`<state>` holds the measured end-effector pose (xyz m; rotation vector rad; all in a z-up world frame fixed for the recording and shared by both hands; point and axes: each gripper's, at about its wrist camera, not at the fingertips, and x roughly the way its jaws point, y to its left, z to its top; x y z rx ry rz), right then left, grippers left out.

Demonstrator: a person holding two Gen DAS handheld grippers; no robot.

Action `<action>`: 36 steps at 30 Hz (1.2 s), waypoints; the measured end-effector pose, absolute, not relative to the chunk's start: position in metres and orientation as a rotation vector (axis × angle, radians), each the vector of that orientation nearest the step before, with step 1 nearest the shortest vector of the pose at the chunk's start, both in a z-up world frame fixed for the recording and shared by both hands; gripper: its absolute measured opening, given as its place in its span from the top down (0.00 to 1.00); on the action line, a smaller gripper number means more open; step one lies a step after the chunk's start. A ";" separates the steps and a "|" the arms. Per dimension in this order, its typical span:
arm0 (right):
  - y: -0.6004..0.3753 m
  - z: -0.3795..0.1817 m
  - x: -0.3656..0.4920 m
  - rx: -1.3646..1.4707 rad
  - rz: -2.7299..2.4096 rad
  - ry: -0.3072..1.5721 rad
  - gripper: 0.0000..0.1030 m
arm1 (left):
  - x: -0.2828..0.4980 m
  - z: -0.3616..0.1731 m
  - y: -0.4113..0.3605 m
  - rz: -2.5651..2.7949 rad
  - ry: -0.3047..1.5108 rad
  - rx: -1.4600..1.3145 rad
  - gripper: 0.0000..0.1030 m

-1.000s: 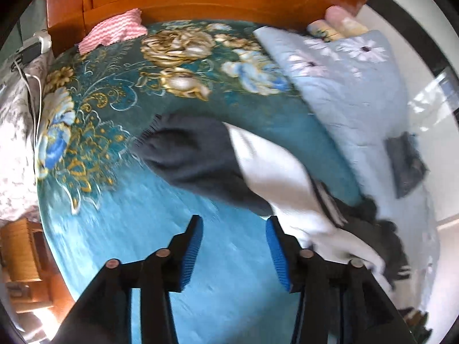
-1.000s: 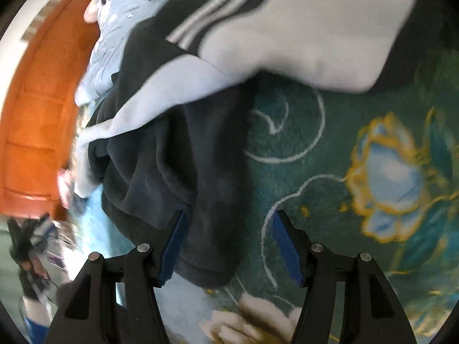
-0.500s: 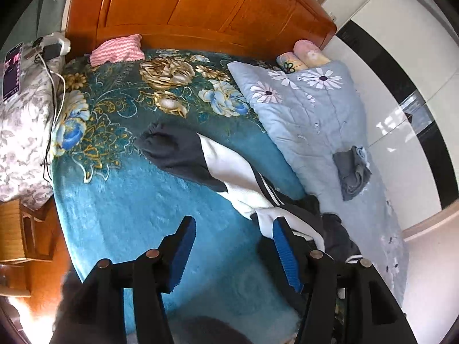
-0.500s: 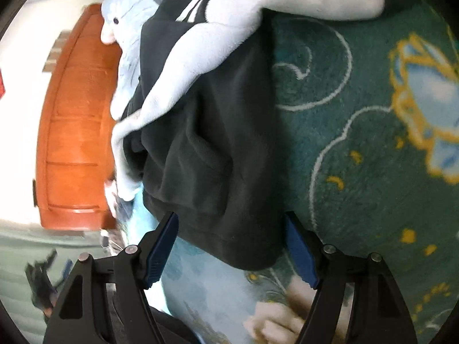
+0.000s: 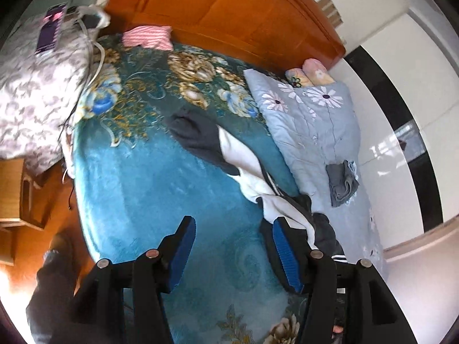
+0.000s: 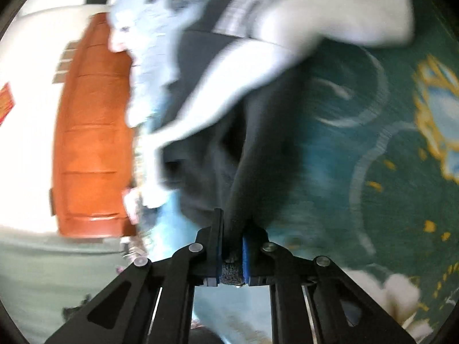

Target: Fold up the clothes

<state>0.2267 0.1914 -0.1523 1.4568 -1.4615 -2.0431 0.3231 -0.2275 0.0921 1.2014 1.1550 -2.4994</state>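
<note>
I see the bed (image 5: 137, 189) first, covered by a teal blanket (image 5: 149, 172) with gold and blue flowers; its orange wooden headboard (image 5: 235, 11) stands at the far end. Along the right side of the bed lies a pale blue quilt (image 5: 321, 132) with daisy print, and on this quilt rests a small folded grey cloth (image 5: 341, 183). At the left edge, a floral grey pillow (image 5: 34, 94) carries a phone (image 5: 50, 33) and a white cable. A pink striped cloth (image 5: 149, 37) lies against the headboard, and two rolled pillows (image 5: 312, 71) sit at the top of the quilt.

The garment I must fold, a black and white jacket (image 5: 226, 154), lies stretched diagonally on the blanket, one dark sleeve toward the headboard, the bunched body near the quilt edge.

My left claw (image 5: 233, 250) hangs above the blanket with its blue pads apart and nothing between them; the bunched part of the jacket is just beside its right finger. My right claw (image 6: 233, 248) has its pads pressed together on a fold of the dark fabric of the jacket (image 6: 246, 143), which goes up from the pads in a tight ridge. This view is blurred, so I cannot tell which part of the jacket it is.
</note>
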 end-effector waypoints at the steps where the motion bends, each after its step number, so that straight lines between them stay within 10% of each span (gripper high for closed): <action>1: 0.190 -0.140 0.224 1.418 -2.030 -1.453 0.90 | 0.327 0.091 -0.229 -2.493 1.166 1.197 0.41; 13: 0.210 0.013 0.273 0.986 -1.957 -1.196 0.91 | 0.282 0.027 -0.158 -2.470 1.178 1.532 0.37; 31: 0.288 -0.112 0.298 1.689 -2.117 -1.413 0.88 | 0.218 -0.119 0.024 -2.375 0.938 2.124 0.39; 36: 0.283 -0.118 0.303 1.678 -2.095 -1.413 0.88 | 0.210 -0.113 0.034 -2.395 0.932 2.097 0.79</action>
